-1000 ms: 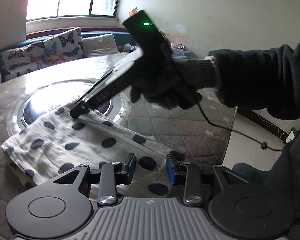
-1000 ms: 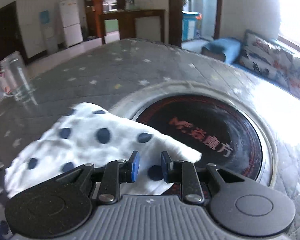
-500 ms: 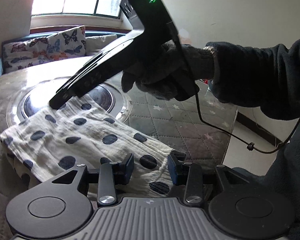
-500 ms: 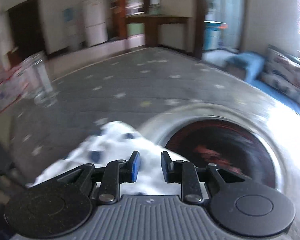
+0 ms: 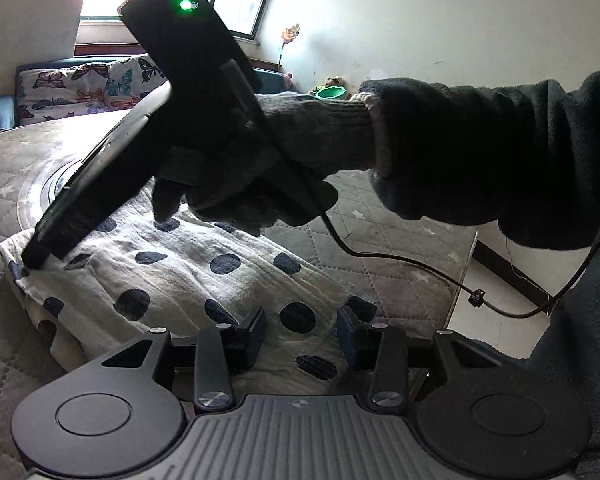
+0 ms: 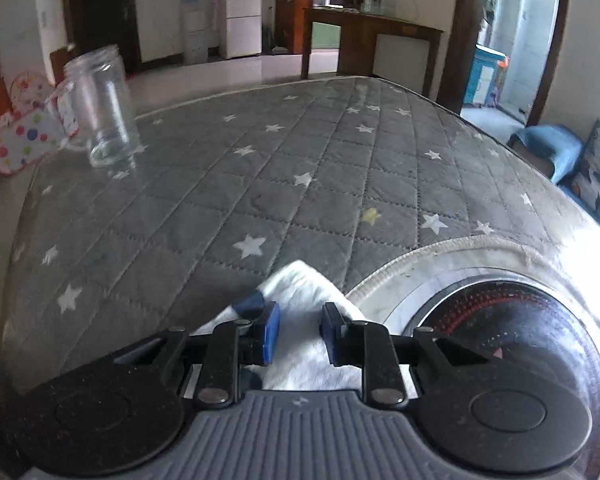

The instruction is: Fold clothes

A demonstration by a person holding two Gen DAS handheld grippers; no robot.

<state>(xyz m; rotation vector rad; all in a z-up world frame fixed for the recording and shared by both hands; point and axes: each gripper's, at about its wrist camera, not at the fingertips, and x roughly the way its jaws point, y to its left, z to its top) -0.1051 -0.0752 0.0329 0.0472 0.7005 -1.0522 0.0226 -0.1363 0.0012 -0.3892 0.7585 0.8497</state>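
A white cloth with dark blue dots (image 5: 188, 276) lies folded on the grey quilted table cover (image 5: 384, 280). My left gripper (image 5: 302, 338) is open, low over the cloth's near edge. My right gripper (image 5: 34, 258), held by a gloved hand (image 5: 260, 168), reaches across with its tip on the cloth's far left corner. In the right wrist view the right gripper (image 6: 299, 334) is open over a white corner of the cloth (image 6: 300, 284); nothing shows clamped between its blue pads (image 6: 271, 332).
A round dark hotplate (image 6: 520, 344) is set in the table (image 6: 228, 200) beside the cloth. A clear glass jar (image 6: 102, 108) stands at the far left edge. A black cable (image 5: 420, 276) trails from the right gripper over the table's right edge. Cushions (image 5: 84, 88) lie behind.
My right gripper has swept left and down along the cloth to its far left corner. The left gripper has stayed open at the near edge.
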